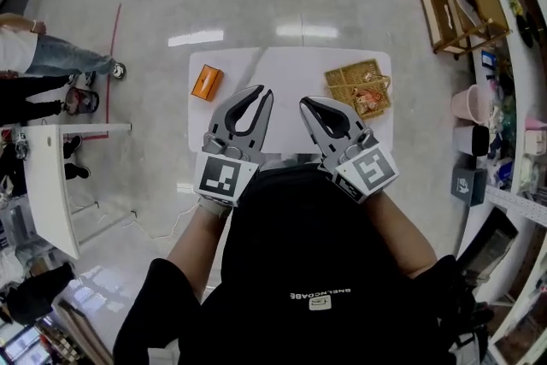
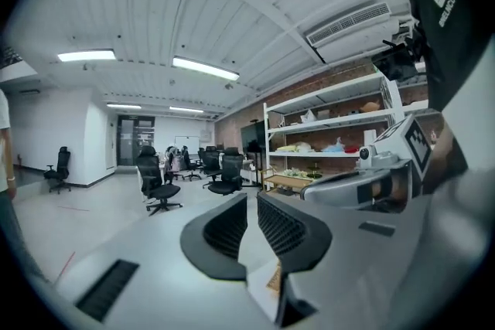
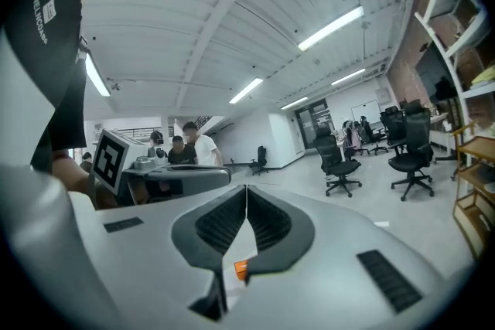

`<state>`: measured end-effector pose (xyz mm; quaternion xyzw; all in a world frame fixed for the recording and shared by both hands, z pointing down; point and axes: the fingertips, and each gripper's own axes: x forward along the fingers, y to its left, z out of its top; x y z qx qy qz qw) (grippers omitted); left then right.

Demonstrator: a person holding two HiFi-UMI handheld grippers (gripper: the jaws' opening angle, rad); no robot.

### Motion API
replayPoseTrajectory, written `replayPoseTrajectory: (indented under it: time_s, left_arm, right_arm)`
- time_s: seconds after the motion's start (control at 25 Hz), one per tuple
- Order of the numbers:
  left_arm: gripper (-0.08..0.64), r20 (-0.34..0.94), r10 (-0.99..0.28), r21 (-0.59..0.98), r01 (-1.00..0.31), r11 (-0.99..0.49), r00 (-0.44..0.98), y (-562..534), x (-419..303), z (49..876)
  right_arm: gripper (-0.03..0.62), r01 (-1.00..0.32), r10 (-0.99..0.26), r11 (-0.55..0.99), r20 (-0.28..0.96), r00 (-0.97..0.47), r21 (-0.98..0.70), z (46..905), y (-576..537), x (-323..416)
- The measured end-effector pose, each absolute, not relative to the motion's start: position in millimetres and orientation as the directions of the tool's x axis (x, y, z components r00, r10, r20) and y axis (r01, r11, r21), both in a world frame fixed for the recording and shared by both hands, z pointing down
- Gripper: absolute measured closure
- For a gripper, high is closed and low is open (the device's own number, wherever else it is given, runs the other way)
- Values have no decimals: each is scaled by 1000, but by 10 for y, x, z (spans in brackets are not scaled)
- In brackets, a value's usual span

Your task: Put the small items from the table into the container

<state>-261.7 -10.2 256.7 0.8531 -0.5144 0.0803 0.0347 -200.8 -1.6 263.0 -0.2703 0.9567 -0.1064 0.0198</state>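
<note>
I hold both grippers up close to my chest, at the near edge of a white table. An orange box lies at the table's left end; a sliver of it shows under the jaws in the right gripper view. A wicker basket with small orange items inside stands at the right end. My left gripper points level, its jaws a narrow slit apart with nothing between them. My right gripper is shut and empty, tips touching.
A wooden rack and shelves with a pink bin line the right side. People stand at the far left beside another white table. Office chairs stand across the room.
</note>
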Motion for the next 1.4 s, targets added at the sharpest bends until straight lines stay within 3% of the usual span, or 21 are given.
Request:
replayPoseTrajectory:
  time_s: [0.28, 0.68, 1.4]
  left_arm:
    - [555, 119, -918, 29, -925, -378, 378, 98, -2863, 2466]
    - [555, 135, -947, 45, -957, -288, 291, 286, -3149, 2536]
    - [555, 166, -934, 53, -948, -313, 317, 236, -2877, 2629]
  right_arm:
    - [581, -449, -452, 880, 14, -892, -153, 2546, 7, -2195]
    - [581, -378, -378, 920, 16, -925, -101, 2505, 86, -2403]
    - [581, -419, -418, 895, 39, -907, -154, 2598, 42, -2160]
